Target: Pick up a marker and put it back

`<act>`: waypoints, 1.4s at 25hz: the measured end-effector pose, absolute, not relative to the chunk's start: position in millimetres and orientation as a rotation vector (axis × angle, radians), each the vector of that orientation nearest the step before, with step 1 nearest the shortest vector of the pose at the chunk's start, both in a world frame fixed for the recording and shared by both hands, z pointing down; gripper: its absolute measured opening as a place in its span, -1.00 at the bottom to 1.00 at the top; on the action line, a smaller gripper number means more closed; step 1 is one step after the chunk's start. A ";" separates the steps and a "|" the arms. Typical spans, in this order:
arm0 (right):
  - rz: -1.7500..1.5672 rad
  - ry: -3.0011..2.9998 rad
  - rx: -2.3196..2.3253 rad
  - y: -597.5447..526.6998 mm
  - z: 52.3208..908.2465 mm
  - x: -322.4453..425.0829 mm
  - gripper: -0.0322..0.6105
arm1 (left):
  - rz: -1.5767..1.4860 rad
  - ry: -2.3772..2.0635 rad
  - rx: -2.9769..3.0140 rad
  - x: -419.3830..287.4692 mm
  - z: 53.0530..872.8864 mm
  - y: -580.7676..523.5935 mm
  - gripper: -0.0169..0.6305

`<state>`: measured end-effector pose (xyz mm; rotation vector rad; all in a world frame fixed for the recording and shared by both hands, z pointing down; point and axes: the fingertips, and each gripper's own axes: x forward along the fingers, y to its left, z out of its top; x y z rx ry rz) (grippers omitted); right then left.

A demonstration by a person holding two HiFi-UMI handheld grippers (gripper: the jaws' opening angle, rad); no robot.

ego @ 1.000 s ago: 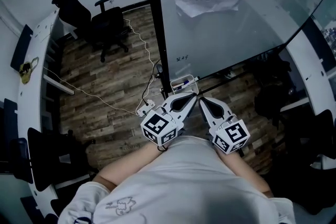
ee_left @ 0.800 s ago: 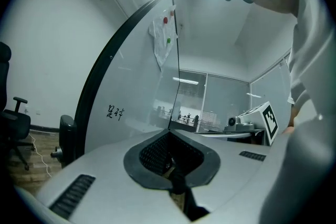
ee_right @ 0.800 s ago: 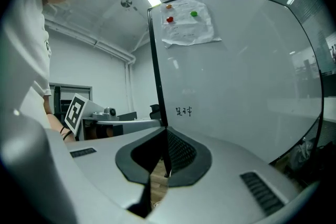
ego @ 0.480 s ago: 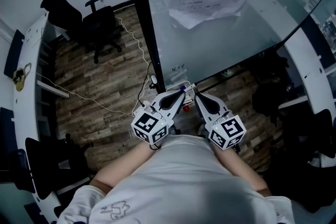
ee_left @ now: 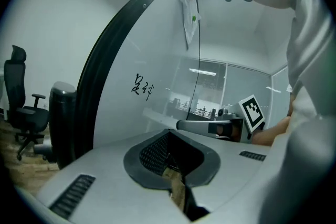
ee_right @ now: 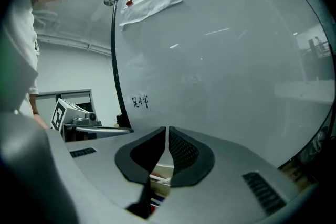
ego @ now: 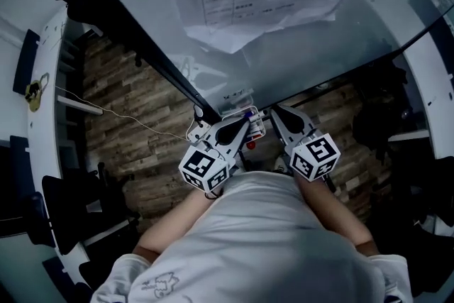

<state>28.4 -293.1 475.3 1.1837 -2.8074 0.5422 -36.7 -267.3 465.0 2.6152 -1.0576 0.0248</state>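
Both grippers have edged closer to the whiteboard (ego: 319, 46). Left gripper (ego: 247, 123) and right gripper (ego: 273, 111) each have their jaws pressed together, gripping nothing. Just beyond and below their tips, the white marker tray (ee_right: 157, 170) holds the markers (ee_right: 156, 200), untouched.

From the head we look steeply down over the left gripper (ego: 247, 123) and right gripper (ego: 275, 112) at the whiteboard (ego: 305, 39), which both gripper views face closely, sharing its scribble (ee_left: 142, 86).
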 end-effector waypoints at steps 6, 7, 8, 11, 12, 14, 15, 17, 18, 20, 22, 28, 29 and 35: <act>0.688 -2.788 1.035 -300.7 510.4 28.9 -0.86 | 0.049 -1.167 2.551 -34.0 486.6 -276.2 -0.93; 0.697 -2.785 1.016 -302.2 514.3 28.6 -0.86 | 0.051 -1.178 2.540 -33.2 489.9 -277.7 -0.93; 0.707 -2.785 0.995 -304.4 518.3 26.9 -0.86 | 0.059 -1.191 2.531 -33.8 493.4 -279.3 -0.93; 0.749 -2.774 0.914 -307.1 531.5 16.4 -0.82 | 0.097 -1.237 2.506 -39.8 500.8 -280.1 -0.93; 0.763 -2.763 0.892 -306.7 535.5 16.1 -0.77 | 0.101 -1.251 2.492 -39.3 502.9 -279.7 -0.93; 0.784 -2.738 0.856 -306.0 543.1 18.7 -0.66 | 0.095 -1.274 2.462 -36.1 506.4 -279.4 -0.93; 0.791 -2.727 0.840 -306.1 547.0 18.7 -0.64 | 0.091 -1.285 2.450 -35.6 507.1 -279.4 -0.93; 0.803 -2.710 0.812 -306.5 554.5 16.3 -0.62 | 0.086 -1.306 2.433 -36.7 507.5 -279.5 -0.93; 0.806 -2.702 0.799 -306.4 557.9 15.1 -0.61 | 0.085 -1.315 2.425 -37.2 508.1 -279.1 -0.93; 0.811 -2.687 0.778 -305.8 564.7 13.5 -0.59 | 0.084 -1.332 2.409 -38.1 509.8 -277.9 -0.93; 0.821 -2.666 0.755 -305.6 572.2 12.5 -0.58 | 0.082 -1.349 2.394 -39.6 511.1 -276.6 -0.93; 0.855 -2.624 0.722 -305.8 587.3 11.1 -0.56 | 0.082 -1.384 2.357 -43.1 515.5 -272.9 -0.93; 0.873 -2.616 0.716 -303.9 590.8 9.7 -0.56 | 0.089 -1.387 2.351 -44.2 516.7 -271.1 -0.93; 0.916 -2.595 0.702 -305.3 599.4 7.4 -0.56 | 0.094 -1.395 2.337 -44.1 520.6 -272.8 -0.93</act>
